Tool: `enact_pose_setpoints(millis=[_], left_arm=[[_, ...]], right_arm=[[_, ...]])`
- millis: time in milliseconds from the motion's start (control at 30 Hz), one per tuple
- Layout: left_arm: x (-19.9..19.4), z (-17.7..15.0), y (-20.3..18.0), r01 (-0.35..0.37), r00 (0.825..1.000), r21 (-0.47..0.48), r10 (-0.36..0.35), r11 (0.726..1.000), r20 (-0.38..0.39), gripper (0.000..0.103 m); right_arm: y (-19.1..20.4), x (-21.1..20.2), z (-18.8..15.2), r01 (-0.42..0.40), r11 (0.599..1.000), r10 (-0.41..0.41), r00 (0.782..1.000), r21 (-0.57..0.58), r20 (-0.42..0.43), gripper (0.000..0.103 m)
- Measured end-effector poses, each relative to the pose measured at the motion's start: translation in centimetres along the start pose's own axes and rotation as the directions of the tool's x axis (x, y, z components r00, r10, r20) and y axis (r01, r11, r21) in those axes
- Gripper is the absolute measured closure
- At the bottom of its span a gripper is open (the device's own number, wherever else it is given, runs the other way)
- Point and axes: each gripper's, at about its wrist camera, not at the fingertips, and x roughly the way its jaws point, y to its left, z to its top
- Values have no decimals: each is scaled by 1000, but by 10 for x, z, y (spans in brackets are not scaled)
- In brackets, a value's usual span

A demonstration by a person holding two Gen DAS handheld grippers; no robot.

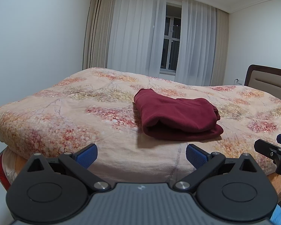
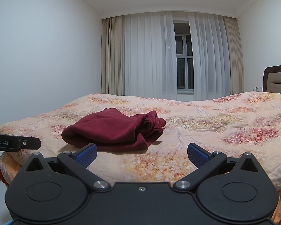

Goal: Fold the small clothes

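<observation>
Maroon knit garment (image 1: 178, 118) folded, lumpy, on floral quilted bed (image 1: 65, 112). Left claw (image 1: 141, 157), right claw (image 2: 142, 157) spread wide, nothing held.

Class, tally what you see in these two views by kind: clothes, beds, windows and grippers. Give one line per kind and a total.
Clothes: 1, the dark red garment on the bed
Beds: 1, the bed
Windows: 1, the window
Grippers: 2, the left gripper and the right gripper, both open
Total: 5
</observation>
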Motion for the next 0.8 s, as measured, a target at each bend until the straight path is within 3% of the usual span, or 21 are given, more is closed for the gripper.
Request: enact_pose_setpoints(millis=[133, 300, 800], left_arm=[[0, 0, -1, 0, 1000, 5, 0, 1000, -6, 0], [-2, 1, -4, -61, 998, 17, 61, 998, 11, 0], [-2, 2, -6, -71, 997, 34, 71, 997, 16, 0]], right_arm=[[0, 0, 0, 0, 1000, 0, 1000, 0, 1, 1], [0, 0, 0, 1, 1000, -1, 1000, 0, 0, 1], [-1, 1, -2, -1, 1000, 1, 1000, 2, -5, 1]])
